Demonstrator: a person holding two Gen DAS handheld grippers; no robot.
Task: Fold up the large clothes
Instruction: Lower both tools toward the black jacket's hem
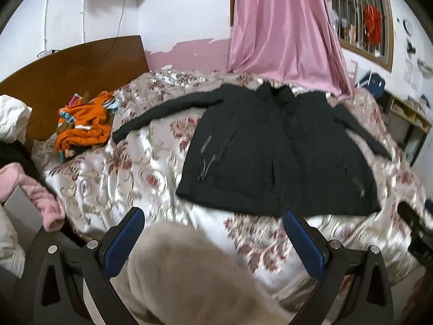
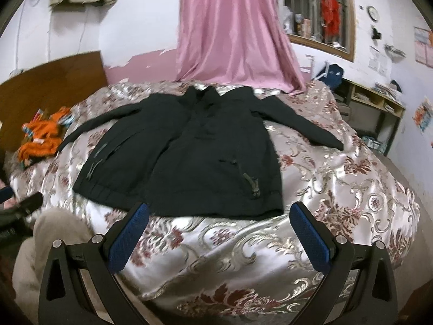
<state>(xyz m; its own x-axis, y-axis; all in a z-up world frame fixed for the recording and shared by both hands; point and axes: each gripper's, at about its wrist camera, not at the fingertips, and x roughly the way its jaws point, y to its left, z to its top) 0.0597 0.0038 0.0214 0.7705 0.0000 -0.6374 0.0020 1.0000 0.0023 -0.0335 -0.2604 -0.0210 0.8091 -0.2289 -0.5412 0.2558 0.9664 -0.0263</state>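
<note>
A black jacket (image 1: 270, 149) lies flat and face up on the floral bedspread (image 1: 130, 168), both sleeves spread out to the sides, collar toward the far wall. It also shows in the right wrist view (image 2: 189, 151). My left gripper (image 1: 213, 216) is open and empty, held above the bed's near edge just short of the jacket's hem. My right gripper (image 2: 219, 211) is open and empty, with its fingertips close to the hem's right part.
A crumpled orange garment (image 1: 84, 124) lies at the bed's left by the wooden headboard (image 1: 67, 65). A pink curtain (image 1: 281, 27) hangs behind the bed. A pink fleece piece (image 1: 40, 195) hangs at the left. Shelving (image 2: 379, 108) stands to the right. A beige-clad leg (image 1: 189, 276) is below.
</note>
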